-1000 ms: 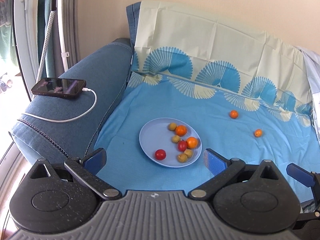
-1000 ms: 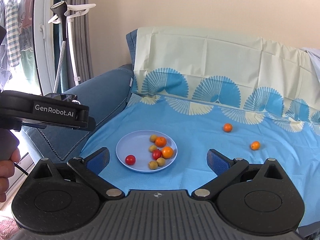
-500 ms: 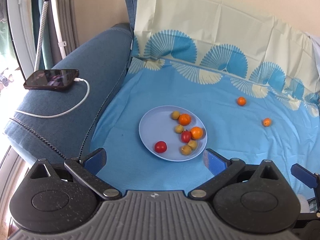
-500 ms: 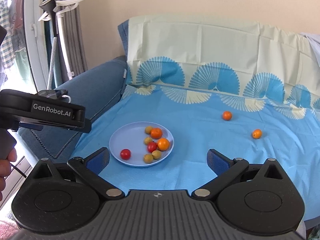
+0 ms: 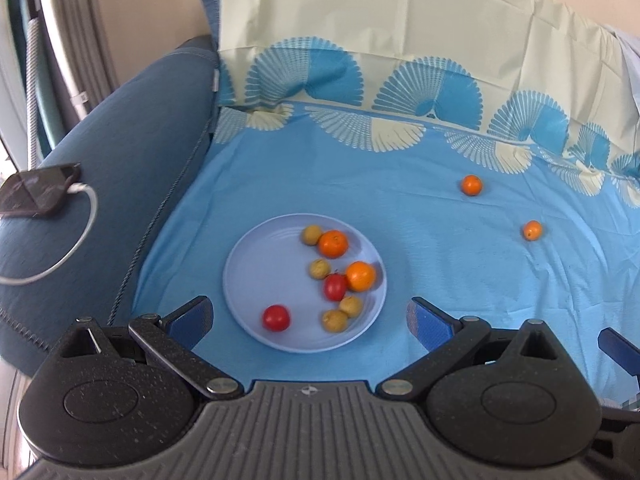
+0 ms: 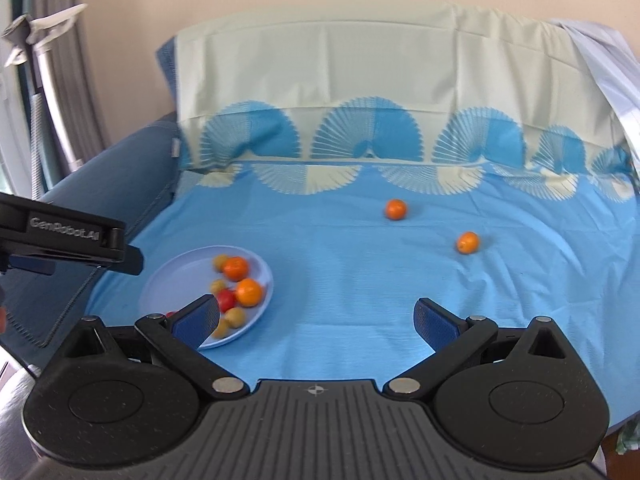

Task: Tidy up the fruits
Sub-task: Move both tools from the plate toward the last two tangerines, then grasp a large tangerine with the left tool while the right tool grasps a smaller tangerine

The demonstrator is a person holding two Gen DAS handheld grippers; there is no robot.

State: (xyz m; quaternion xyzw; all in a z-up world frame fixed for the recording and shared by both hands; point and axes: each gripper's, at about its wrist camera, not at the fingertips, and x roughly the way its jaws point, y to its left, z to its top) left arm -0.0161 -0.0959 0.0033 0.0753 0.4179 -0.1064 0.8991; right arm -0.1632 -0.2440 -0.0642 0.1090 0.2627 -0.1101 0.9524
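A pale blue plate (image 5: 248, 272) (image 6: 176, 276) lies on the blue sheet and holds oranges, red tomatoes and several small yellow fruits. Two loose oranges rest on the sheet further right: one (image 5: 471, 185) (image 6: 395, 209) near the fan pattern, the other (image 5: 532, 230) (image 6: 467, 242) nearer. My left gripper (image 5: 310, 316) is open and empty, hovering just short of the plate. My right gripper (image 6: 318, 320) is open and empty too, over bare sheet right of the plate. The left gripper's body (image 6: 72, 240) shows at the left edge of the right wrist view.
A dark blue sofa armrest (image 5: 120, 152) rises left of the sheet, with a phone (image 5: 38, 194) on a white cable on top. A patterned sheet covers the backrest (image 5: 380, 40). A window frame and a grey stand (image 6: 44, 92) are at far left.
Both grippers have advanced toward the sofa seat. The right view has swung rightward, so the plate now sits at its left and the loose oranges nearer centre. Jaws stayed open.
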